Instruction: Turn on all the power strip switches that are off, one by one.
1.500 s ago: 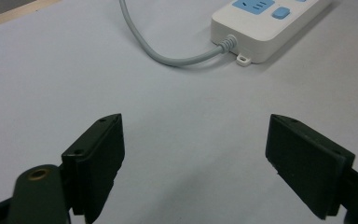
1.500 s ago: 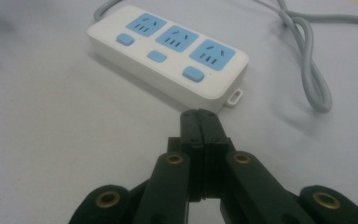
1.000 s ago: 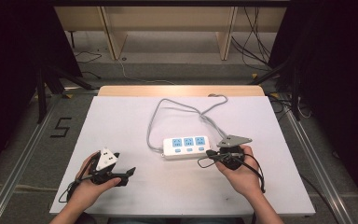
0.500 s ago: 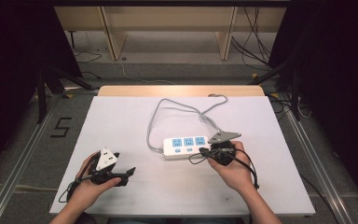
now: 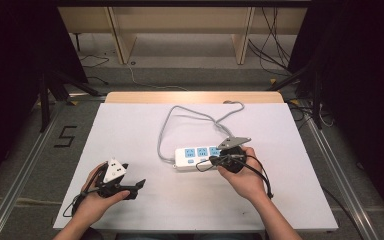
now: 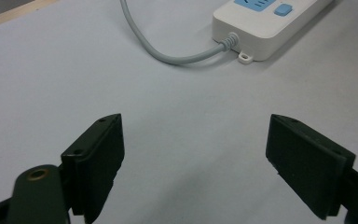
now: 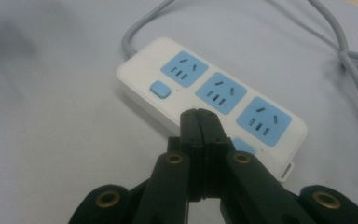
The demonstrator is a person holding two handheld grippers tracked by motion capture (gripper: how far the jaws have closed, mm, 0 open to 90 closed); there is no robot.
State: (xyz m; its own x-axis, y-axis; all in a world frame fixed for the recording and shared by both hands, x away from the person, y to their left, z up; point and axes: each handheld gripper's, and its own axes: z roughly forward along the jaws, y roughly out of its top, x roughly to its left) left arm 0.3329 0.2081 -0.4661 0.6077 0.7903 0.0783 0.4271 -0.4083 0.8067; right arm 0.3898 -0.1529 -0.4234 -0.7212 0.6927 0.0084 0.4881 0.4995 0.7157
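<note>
Just past the tip of the right gripper (image 7: pixel 200 116) lies the white power strip (image 7: pixel 209 100), flat on the table (image 5: pixel 140 135). Its jaws are pressed tight together, holding nothing. A closed tip is good for pushing a blue button (image 7: pixel 160 89); go slow and straight down. The left gripper (image 6: pixel 196 154) waits wide open, off to the side.

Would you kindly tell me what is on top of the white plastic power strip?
The white plastic power strip carries three blue sockets and a blue button. The shut right gripper covers part of its near edge, where a second blue patch peeks out.
</note>
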